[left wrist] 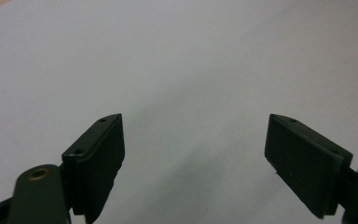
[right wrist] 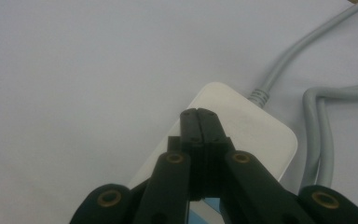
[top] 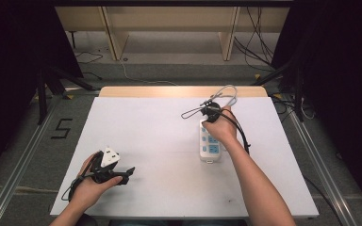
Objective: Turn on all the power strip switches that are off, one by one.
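High view: white table (top: 169,141) filled the centre of the frame, with a strip of bare wood along its far edge. The left hand (top: 87,186) sat at lower left, holding the left gripper (top: 128,175) low over the table surface — grey three-cornered plate on top, jaws pointing right. The right hand (top: 221,128) was right of centre, holding the right gripper (top: 210,112) over the far end of a white power strip (top: 210,149). The strip lay lengthwise on the table, blue sockets facing up, near end pointing toward the bottom of the frame. Its grey cord (top: 226,94) looped just above it toward the table's far edge. The two grippers were well apart.

Left gripper view: both black jaws rose from the bottom corners, spread wide — released, nothing between them. Behind them was plain white table surface (left wrist: 177,60), with a sliver of wood at the extreme upper left.

Right gripper view: jaws pressed flat together at bottom centre, clenched with nothing visibly caught between them. Their tips stood over the rounded end of the power strip (right wrist: 256,130); I could not tell whether they touched it. The grey cord (right wrist: 298,49) left the strip's end through a ribbed collar and ran to the upper right; a second pass of it doubled back along the right edge of the frame. A bit of blue showed at bottom centre, under the linkage.
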`<state>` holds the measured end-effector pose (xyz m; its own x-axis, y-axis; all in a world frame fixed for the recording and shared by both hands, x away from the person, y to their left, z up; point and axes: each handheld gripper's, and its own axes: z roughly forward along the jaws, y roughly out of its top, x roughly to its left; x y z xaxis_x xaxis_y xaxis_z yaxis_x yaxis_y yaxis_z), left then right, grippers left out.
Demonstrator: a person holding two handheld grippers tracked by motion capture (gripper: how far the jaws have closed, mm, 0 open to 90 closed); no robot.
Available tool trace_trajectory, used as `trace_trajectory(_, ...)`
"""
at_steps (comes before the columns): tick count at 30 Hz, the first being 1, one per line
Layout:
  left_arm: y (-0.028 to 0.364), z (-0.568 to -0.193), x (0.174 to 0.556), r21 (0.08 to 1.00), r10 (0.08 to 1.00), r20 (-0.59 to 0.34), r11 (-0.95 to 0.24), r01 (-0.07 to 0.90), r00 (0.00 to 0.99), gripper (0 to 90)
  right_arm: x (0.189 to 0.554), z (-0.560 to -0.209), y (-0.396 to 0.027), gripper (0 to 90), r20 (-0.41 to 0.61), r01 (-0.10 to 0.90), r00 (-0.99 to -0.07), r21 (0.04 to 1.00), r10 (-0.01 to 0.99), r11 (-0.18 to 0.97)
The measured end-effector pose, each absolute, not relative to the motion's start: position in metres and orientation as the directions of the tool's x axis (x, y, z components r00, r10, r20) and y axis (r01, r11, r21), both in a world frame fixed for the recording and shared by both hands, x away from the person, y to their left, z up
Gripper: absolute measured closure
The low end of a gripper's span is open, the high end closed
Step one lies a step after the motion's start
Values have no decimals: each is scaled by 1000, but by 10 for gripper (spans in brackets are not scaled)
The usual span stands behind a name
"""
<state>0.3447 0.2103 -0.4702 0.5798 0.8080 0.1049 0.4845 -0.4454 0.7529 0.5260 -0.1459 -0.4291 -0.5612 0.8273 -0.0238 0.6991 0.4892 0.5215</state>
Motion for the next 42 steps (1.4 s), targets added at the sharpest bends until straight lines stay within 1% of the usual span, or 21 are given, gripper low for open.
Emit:
trace_trajectory(25,210,-470,344,755,809,106,-444,483,578,198,511,-421,-157,900,-16,696,-569,523,822,492)
trace_trajectory(30,210,-470,344,755,810,106,-443,483,577,198,508,-420,-157,900,-4,698,-570,525,821,487)
trace_trajectory(42,210,-470,344,755,810,106,-443,484,577,198,501,-419,-153,900,-13,690,-581,522,814,502)
